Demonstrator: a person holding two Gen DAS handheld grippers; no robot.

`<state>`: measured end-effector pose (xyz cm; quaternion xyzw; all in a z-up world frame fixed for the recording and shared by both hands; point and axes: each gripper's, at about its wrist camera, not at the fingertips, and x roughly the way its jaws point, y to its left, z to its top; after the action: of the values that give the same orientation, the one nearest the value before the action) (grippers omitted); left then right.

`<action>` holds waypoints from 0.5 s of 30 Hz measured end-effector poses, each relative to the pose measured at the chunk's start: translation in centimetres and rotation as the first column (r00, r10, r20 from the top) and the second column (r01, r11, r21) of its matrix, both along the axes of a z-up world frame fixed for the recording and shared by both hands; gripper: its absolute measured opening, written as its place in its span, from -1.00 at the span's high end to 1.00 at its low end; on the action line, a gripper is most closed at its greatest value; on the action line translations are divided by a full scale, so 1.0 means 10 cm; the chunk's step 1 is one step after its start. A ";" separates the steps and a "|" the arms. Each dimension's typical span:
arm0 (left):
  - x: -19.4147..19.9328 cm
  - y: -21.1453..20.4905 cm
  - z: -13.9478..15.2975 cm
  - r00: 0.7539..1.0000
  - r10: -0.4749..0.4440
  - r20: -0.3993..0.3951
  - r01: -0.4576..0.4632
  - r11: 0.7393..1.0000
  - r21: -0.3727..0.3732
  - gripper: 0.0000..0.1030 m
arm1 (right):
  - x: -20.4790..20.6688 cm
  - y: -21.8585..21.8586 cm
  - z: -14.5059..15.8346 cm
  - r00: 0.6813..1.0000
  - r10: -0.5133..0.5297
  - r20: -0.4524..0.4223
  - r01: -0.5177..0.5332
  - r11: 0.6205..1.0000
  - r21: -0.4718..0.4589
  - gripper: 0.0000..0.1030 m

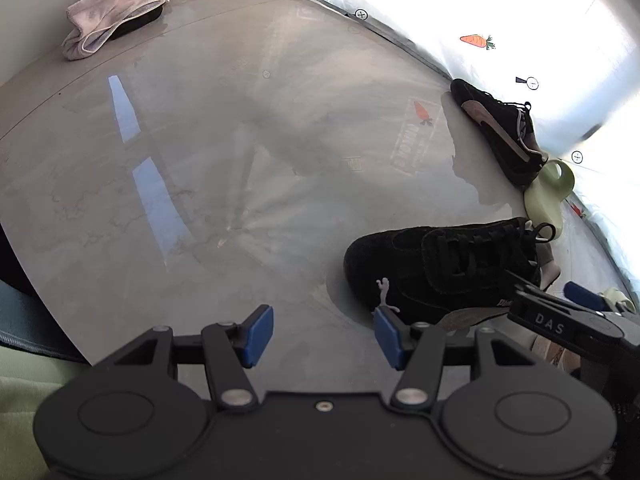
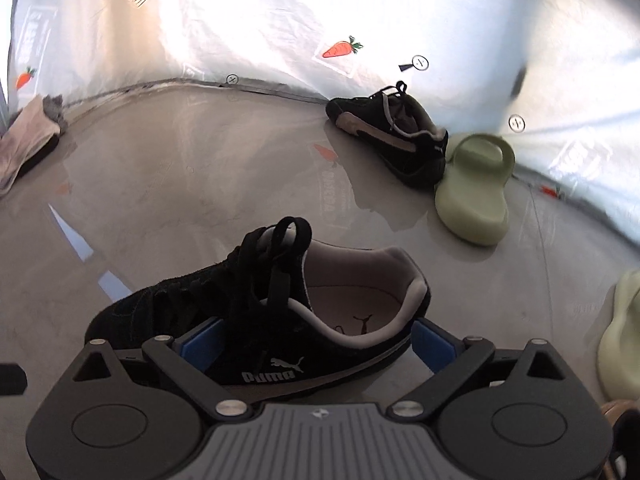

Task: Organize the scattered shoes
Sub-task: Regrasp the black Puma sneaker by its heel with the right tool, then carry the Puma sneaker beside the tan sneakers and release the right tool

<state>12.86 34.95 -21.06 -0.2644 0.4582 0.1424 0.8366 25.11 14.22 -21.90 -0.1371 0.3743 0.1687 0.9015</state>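
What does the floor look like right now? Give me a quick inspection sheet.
Surface: glossy grey floor, reflective.
Job's things: near black sneaker; second black sneaker by the white sheeting; green slide touching it; another pale slide at right edge.
Clutter: pinkish cloth over something dark.
Grippers: left gripper open, empty; right gripper straddling the near sneaker, contact unclear.
Cables: nothing seen.
Surroundings: carrot stickers.

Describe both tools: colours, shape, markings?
Left tool: black linkage fingers, blue pads, silver pivot pins, two round black housings. Right tool: same black fingers and blue pads, grey ribbed centre plate; the left view shows "DAS" on a finger.
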 end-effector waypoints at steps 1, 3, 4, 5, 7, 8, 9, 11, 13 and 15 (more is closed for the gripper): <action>0.00 0.00 -0.01 1.000 0.000 0.000 0.000 1.000 -0.003 -0.10 | -0.05 0.01 0.04 0.999 0.020 0.037 -0.018 0.998 -0.063 -0.91; 0.01 0.00 -0.02 1.000 0.000 0.000 0.000 1.000 -0.009 -0.10 | -0.12 -0.01 0.10 0.997 0.009 0.076 0.000 0.993 -0.119 -0.91; 0.01 0.00 -0.02 1.000 0.001 0.000 -0.001 1.000 -0.013 -0.10 | -0.14 -0.03 0.12 0.997 -0.015 0.078 0.024 0.994 -0.110 -0.91; 0.02 0.00 -0.03 1.000 0.000 0.001 0.000 1.000 -0.015 -0.10 | -0.14 -0.08 0.15 0.997 -0.046 0.060 0.050 0.997 -0.059 -0.91; 0.03 -0.02 -0.03 1.000 -0.002 0.002 0.002 1.000 -0.016 -0.10 | -0.12 -0.25 0.22 0.986 -0.158 -0.051 0.164 0.970 0.180 -0.93; 0.02 -0.02 -0.03 1.000 -0.002 0.002 0.002 1.000 -0.015 -0.10 | -0.10 -0.35 0.23 0.969 -0.209 -0.130 0.240 0.922 0.305 -0.93; 0.02 -0.03 -0.03 1.000 -0.002 0.000 0.002 1.000 -0.014 -0.10 | -0.09 -0.38 0.20 0.949 -0.246 -0.196 0.304 0.876 0.374 -0.93; 0.01 -0.03 -0.04 1.000 -0.001 -0.005 0.001 1.000 -0.011 -0.10 | -0.04 -0.40 0.12 0.902 -0.297 -0.313 0.416 0.792 0.447 -0.93; -0.02 -0.01 -0.04 1.000 0.012 -0.010 -0.013 1.000 -0.011 -0.10 | 0.06 -0.28 -0.04 0.853 -0.324 -0.410 0.497 0.746 0.444 -0.93; -0.05 0.02 -0.04 1.000 0.028 -0.010 -0.028 1.000 -0.012 -0.10 | 0.16 -0.13 -0.20 0.837 -0.322 -0.442 0.503 0.769 0.393 -0.93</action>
<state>12.34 35.13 -21.44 -0.2755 0.4594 0.1527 0.8305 26.66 12.95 -23.91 0.2175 0.4930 0.0746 0.8391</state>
